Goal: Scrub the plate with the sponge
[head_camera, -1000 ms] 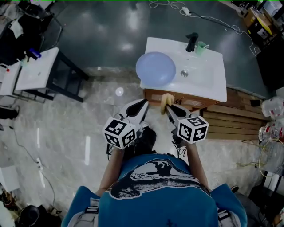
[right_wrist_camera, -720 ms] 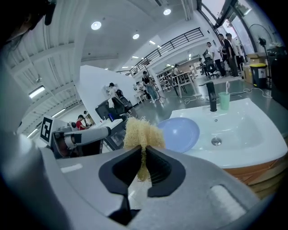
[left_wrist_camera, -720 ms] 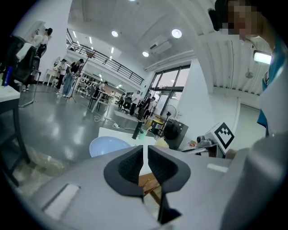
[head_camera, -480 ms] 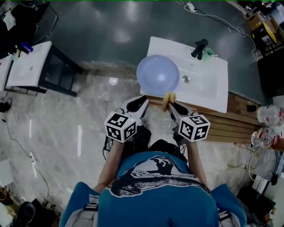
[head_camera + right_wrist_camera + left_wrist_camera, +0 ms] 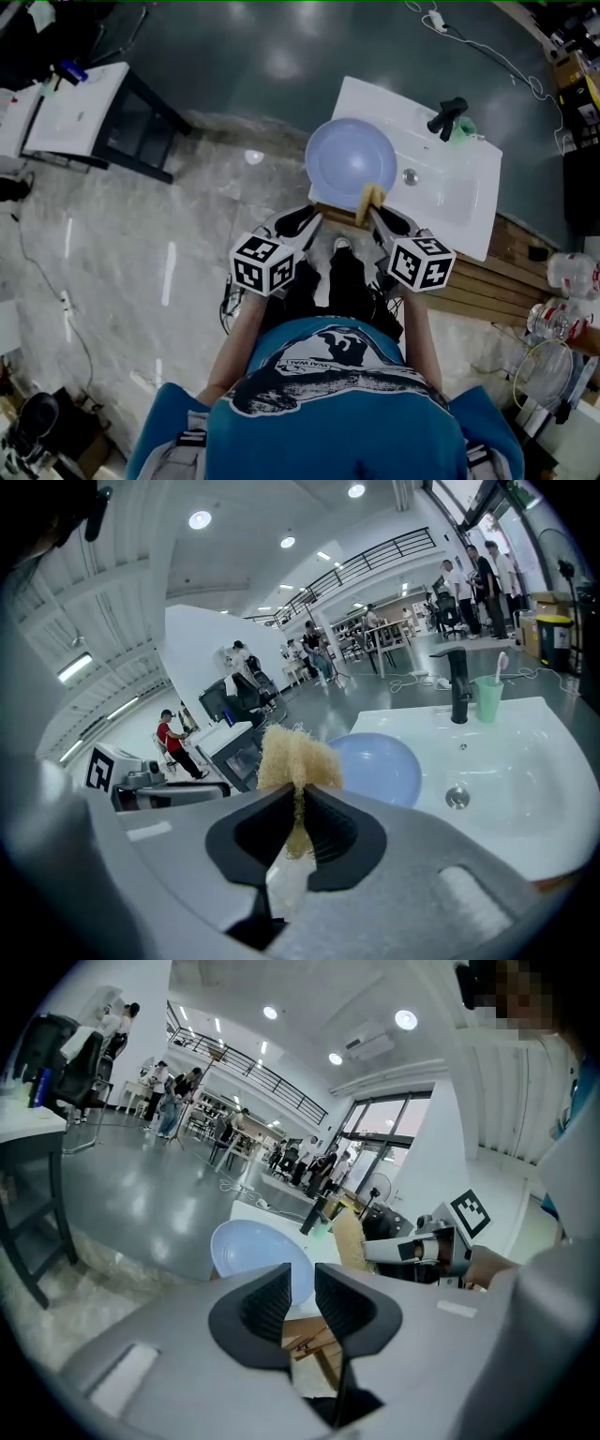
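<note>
A pale blue plate [image 5: 351,160] lies on the left part of a white washbasin [image 5: 466,208]; it also shows as the plate [image 5: 246,1248] and the plate [image 5: 382,764]. My right gripper [image 5: 372,204] is shut on a yellow sponge [image 5: 368,200], held at the plate's near edge; the sponge [image 5: 292,757] bulges above the pressed jaws. My left gripper [image 5: 308,223] hangs just short of the basin's front edge, left of the sponge. Its jaws [image 5: 302,1297] are opening, with a narrow gap and nothing between them.
A black tap [image 5: 447,116] and a green cup [image 5: 466,126] stand at the basin's far side, the drain [image 5: 410,175] between. The basin sits on a wooden cabinet [image 5: 469,292]. A second white basin on a dark stand [image 5: 80,108] is at the far left. Cables lie on the floor.
Both grippers have come closer to the basin. The sponge has gone from the cabinet's front up to the plate's near edge.
</note>
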`<state>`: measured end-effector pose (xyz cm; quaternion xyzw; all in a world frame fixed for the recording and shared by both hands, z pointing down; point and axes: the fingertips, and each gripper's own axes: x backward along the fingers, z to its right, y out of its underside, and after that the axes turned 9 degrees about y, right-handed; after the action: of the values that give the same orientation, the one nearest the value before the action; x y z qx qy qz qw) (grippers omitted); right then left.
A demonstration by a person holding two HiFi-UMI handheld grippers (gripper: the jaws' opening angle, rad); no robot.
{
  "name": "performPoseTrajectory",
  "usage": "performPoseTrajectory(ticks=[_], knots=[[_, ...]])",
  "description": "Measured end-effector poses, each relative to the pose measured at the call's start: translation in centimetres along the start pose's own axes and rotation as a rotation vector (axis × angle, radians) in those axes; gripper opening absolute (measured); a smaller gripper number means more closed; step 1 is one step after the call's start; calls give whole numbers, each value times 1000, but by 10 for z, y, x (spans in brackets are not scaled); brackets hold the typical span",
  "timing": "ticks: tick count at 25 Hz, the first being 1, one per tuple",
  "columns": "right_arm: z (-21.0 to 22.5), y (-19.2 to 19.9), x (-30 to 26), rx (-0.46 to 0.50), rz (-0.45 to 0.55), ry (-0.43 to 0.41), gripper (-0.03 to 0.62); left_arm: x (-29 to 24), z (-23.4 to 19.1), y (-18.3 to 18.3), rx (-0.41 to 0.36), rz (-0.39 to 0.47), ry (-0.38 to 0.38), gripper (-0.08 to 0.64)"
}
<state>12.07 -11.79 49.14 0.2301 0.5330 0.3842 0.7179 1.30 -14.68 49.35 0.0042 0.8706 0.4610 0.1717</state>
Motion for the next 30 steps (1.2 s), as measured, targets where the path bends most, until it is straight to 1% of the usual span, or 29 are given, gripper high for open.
performPoseTrajectory(ticks=[4,6,9,12,15,17,21,23,27,30], knots=[[8,-15,-15,46,-23,-47,29,-11,-13,-3,29,17,-64,106],[11,-22,-23,68,-39,-73,31,-18,-21,-1,56,18,-95,119],[17,-31,-36,107,-63,-104,31,-29,-35,8,113,7,-142,147],[27,-39,-50,130,-83,-131,31,-42,-52,21,170,-19,-189,194],[40,-44,-64,150,-106,-143,31,-56,-67,36,237,-45,-216,210],[48,-48,-77,175,-126,-140,31,-63,-76,43,303,-36,-220,211],[60,-50,-108,226,-188,-143,31,-73,-92,51,431,31,-227,206],[68,-53,-123,263,-210,-136,31,-80,-96,58,478,35,-228,199],[82,-59,-155,336,-249,-104,31,-87,-101,67,495,19,-255,179],[91,-58,-181,385,-290,-68,31,-87,-104,77,500,-7,-288,130]])
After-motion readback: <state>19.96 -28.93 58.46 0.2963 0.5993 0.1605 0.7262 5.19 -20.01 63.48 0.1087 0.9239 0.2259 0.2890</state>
